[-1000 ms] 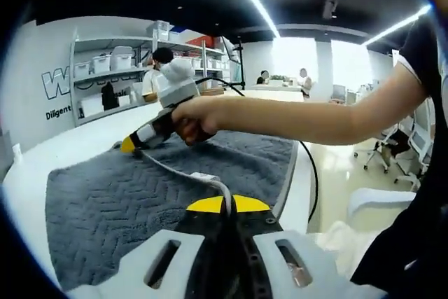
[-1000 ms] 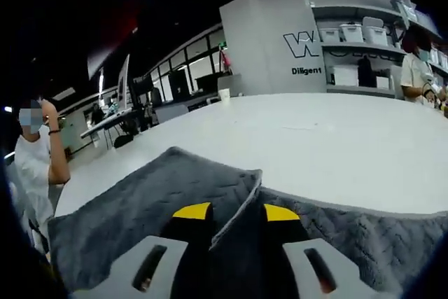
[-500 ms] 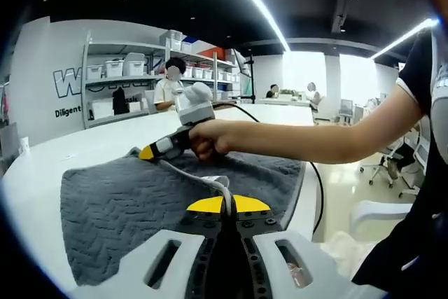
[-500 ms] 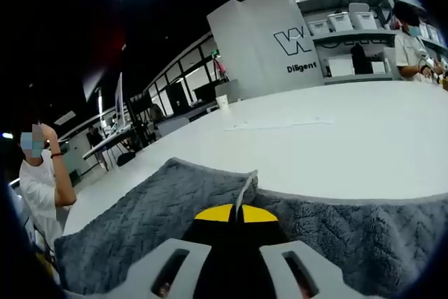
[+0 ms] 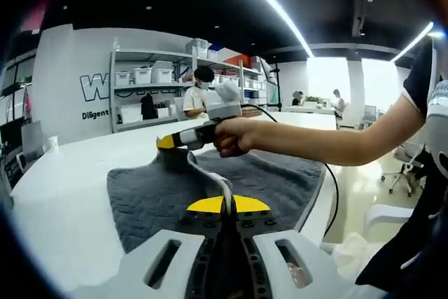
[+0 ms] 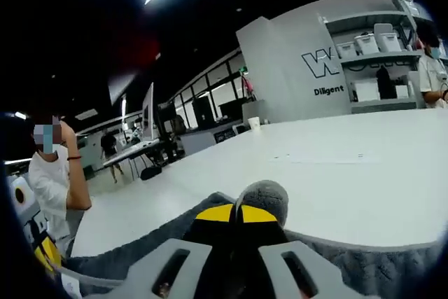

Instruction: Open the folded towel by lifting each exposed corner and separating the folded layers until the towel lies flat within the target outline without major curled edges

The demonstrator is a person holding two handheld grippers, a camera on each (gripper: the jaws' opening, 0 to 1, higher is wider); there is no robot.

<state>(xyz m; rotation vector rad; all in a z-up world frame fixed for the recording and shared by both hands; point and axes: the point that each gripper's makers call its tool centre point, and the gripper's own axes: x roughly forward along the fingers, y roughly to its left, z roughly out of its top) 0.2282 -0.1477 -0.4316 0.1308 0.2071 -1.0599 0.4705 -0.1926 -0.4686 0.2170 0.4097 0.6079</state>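
Both claws clamped on towel edges. Left claw [image 5: 227, 204] pinches the near hem of the grey towel [image 5: 168, 197]; right claw [image 6: 234, 213] grips a bunched far corner. Towel sits on the white tabletop [image 5: 63, 194], lifted between them. Looks mid-unfold: not flat yet, target outline not visible, edges need laying down.

Left gripper view sits low at the near edge of the surface [image 5: 63, 194], looking across the towel [image 5: 175, 197] toward my right claw [image 5: 168, 142] and the shelves [image 5: 150, 96]. Right gripper view hugs the towel [image 6: 262, 197], facing the same shelves [image 6: 378, 54] and wall.
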